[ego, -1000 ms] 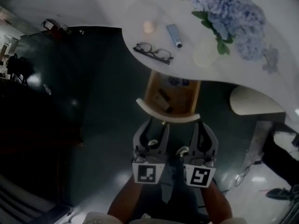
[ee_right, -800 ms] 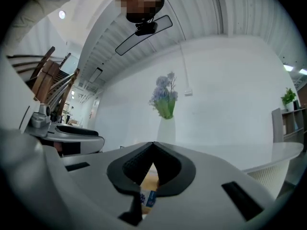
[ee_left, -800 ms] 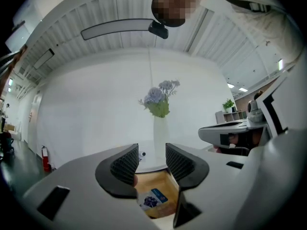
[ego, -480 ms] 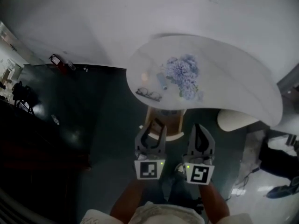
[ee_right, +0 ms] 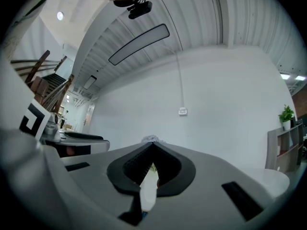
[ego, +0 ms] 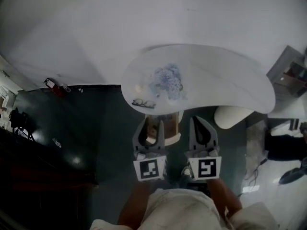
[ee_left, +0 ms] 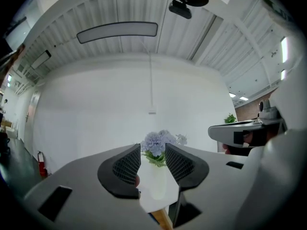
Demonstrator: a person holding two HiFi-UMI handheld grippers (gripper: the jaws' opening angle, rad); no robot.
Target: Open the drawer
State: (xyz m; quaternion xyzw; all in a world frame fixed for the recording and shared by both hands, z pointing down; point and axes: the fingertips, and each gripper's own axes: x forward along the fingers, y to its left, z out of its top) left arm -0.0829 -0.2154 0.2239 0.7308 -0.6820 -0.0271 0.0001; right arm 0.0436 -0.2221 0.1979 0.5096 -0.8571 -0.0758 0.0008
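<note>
The drawer (ego: 171, 138) stands pulled out from under the white curved table (ego: 225, 90), its wooden inside (ego: 152, 128) showing behind my left gripper. Both grippers are held up close to the person's body, short of the drawer and touching nothing. My left gripper (ego: 151, 127) is open and empty; in the left gripper view it (ee_left: 152, 164) frames the blue flowers (ee_left: 158, 142) and a wooden drawer corner (ee_left: 163, 220). My right gripper (ego: 201, 123) is shut with its tips meeting (ee_right: 152, 159), holding nothing.
On the table are blue flowers (ego: 167, 80) and a pair of glasses (ego: 143, 103). A white rounded seat (ego: 233, 116) stands right of the drawer. A red fire extinguisher (ego: 53, 86) is by the far wall, a shelf unit (ego: 291, 74) at the right. The floor is dark.
The head view has risen and drawn back, so the table looks smaller and farther. Both grippers have moved back from the drawer front, and the drawer stays pulled out.
</note>
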